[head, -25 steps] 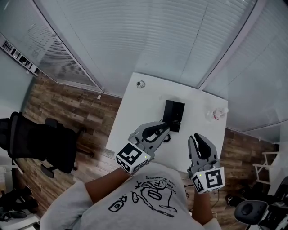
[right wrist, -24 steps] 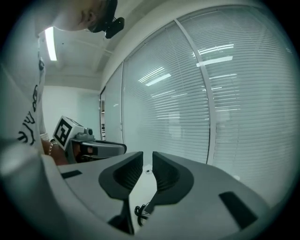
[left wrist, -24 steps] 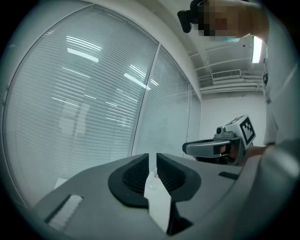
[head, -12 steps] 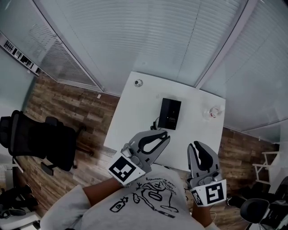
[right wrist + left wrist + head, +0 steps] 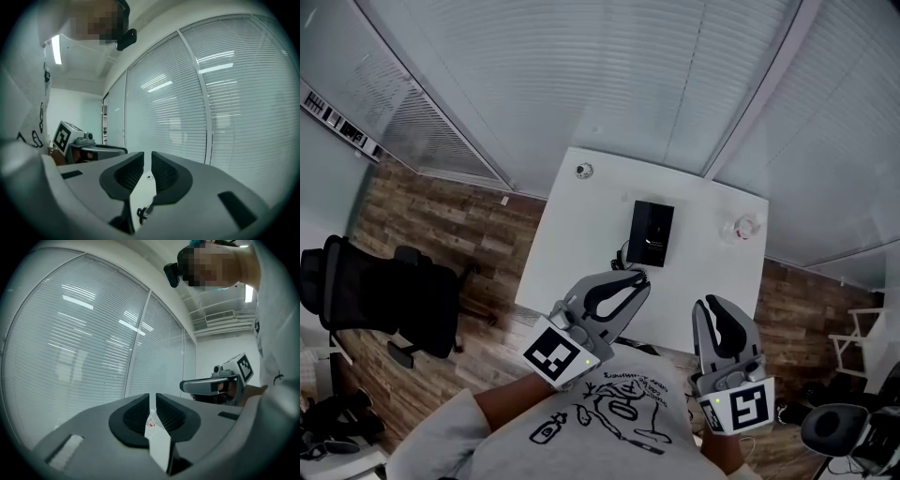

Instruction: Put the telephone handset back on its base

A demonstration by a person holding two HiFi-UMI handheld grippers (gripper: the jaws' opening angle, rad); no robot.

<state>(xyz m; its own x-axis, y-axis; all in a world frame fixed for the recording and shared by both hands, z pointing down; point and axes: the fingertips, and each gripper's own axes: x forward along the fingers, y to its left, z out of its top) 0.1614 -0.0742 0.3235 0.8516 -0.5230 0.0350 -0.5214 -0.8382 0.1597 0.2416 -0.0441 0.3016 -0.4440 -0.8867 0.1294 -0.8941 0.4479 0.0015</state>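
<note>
Left tool and right tool are both pinched shut on nothing, over the near edge of the white tabletop; I see the black telephone lying mid-tabletop, well apart from both

A white table stands on a wooden floor, hemmed in by slatted blinds. At its far left corner lies a small round object — possibly a cap. Near the right edge sits a small clear item with red on it. A black office chair stands well left of the table — another chair at lower right.
</note>
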